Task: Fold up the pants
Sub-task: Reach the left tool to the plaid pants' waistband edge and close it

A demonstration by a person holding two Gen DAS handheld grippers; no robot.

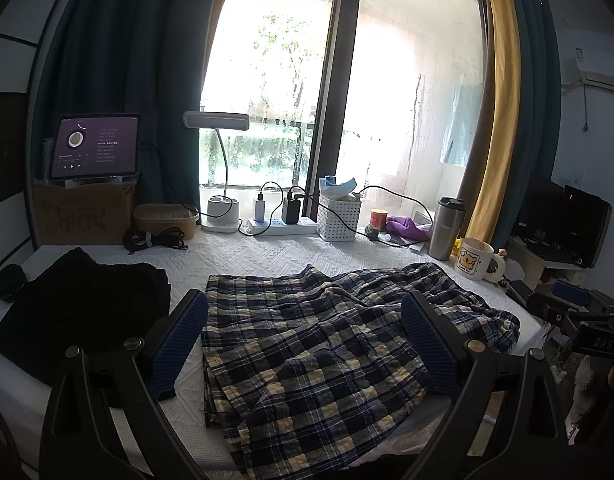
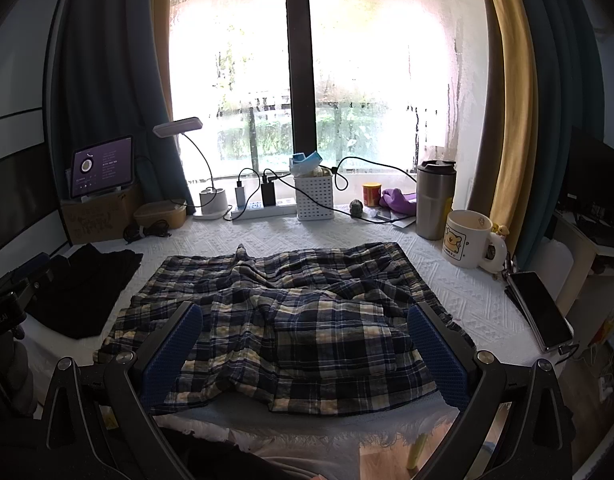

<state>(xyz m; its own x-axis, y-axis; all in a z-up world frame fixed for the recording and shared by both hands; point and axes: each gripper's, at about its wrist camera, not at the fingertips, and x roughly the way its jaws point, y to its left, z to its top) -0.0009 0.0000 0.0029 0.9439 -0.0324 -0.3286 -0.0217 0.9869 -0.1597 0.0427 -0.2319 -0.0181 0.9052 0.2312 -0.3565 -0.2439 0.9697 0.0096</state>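
Fingers (image 1: 183, 336) spread – plaid pants (image 2: 283, 320) rumpled on white quilted surface (image 2: 387, 236).

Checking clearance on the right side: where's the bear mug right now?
In the right wrist view the bear mug stands upright at the right, on the white textured cover, in front of the steel tumbler, beyond the plaid pants.

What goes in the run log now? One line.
stage: pre-grasp | plaid pants: rumpled, unfolded | left gripper: open | right gripper: open, empty
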